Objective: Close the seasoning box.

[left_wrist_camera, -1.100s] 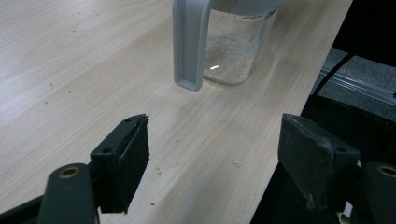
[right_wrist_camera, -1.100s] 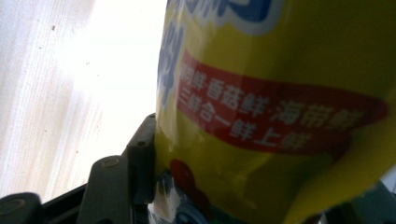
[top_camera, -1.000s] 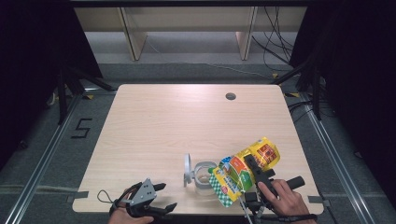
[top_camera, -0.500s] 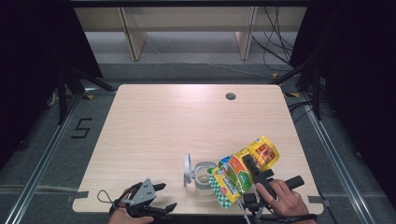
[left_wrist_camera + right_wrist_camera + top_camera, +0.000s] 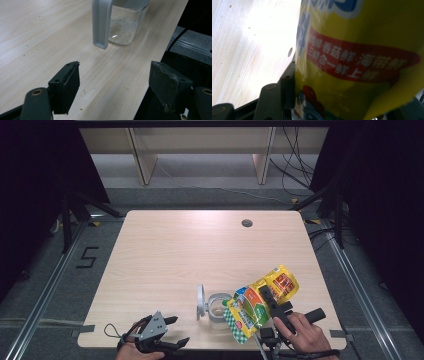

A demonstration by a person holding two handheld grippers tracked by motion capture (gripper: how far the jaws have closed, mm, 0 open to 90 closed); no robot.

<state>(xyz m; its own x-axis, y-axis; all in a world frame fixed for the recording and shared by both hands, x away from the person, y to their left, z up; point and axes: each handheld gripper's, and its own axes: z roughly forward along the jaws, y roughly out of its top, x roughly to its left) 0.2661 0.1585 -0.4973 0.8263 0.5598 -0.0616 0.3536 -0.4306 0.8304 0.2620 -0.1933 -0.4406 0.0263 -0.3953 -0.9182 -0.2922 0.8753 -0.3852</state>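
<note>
At the table's near edge the left gripper (image 5: pixel 172 344) rests low with its jaws spread wide and holding nothing. To its right, the right gripper (image 5: pixel 272 302) is clamped on a yellow seasoning pouch (image 5: pixel 260 302), tilted with its lower end over a glass jar (image 5: pixel 218 309). The jar's grey lid (image 5: pixel 200 301) stands open. Beyond, the wooden table (image 5: pixel 200 250) lies bare.

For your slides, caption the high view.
Right gripper tips a yellow pouch over a glass jar; left gripper waits open.

Pale wood table (image 5: pixel 165 255), grey carpet floor (image 5: pixel 200 177), wooden shelf legs (image 5: pixel 141 162) behind, dark curtains (image 5: pixel 30 195) both sides.
</note>
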